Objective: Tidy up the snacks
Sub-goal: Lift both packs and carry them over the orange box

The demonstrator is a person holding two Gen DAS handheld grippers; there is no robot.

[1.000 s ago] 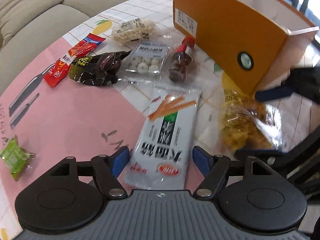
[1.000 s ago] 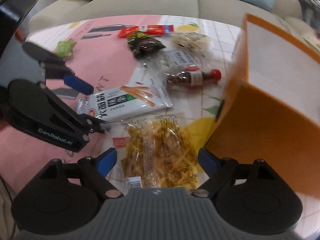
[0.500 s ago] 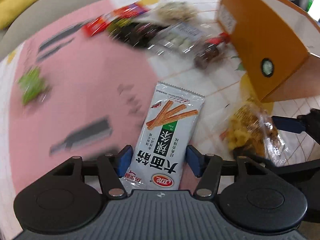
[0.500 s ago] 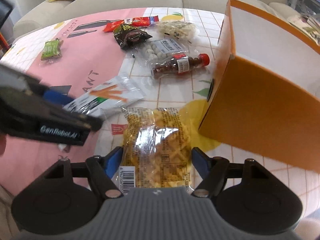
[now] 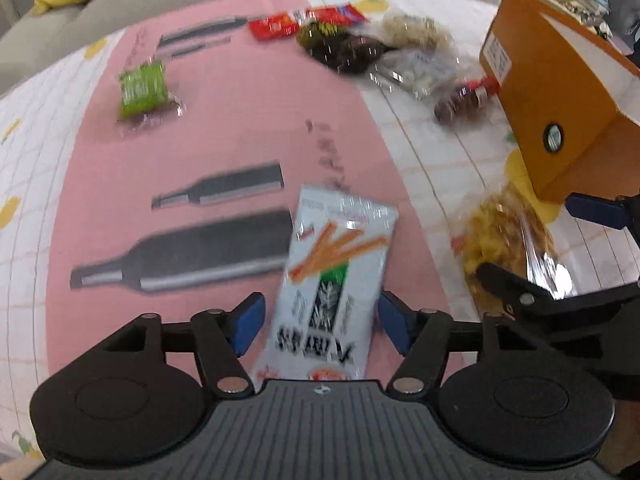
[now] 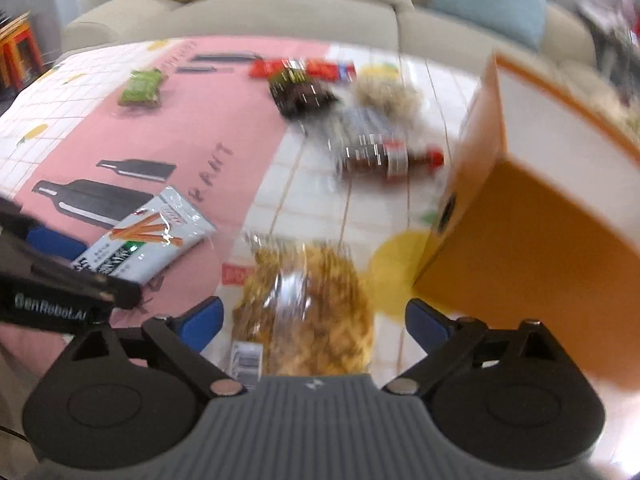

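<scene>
Both jaws opening (nothing gripped), white packet (image 5: 332, 280), yellow bag (image 6: 304, 304) between; orange box (image 6: 532, 248) close right.

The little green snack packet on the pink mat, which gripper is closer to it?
Left. The left gripper straddles the white breadstick pack, nearer the green packet; the right gripper sits farther, by the orange box.

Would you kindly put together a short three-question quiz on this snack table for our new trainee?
1. True or false: the orange box lies flat on its side.
2. Which packet sits between the left tool's fingers: A) green packet, B) white stick-snack packet, C) red wrapper?
3. What lies between the right tool's fingers?

Key: 1 false; 2 B; 3 the clear bag of yellow snacks.
</scene>
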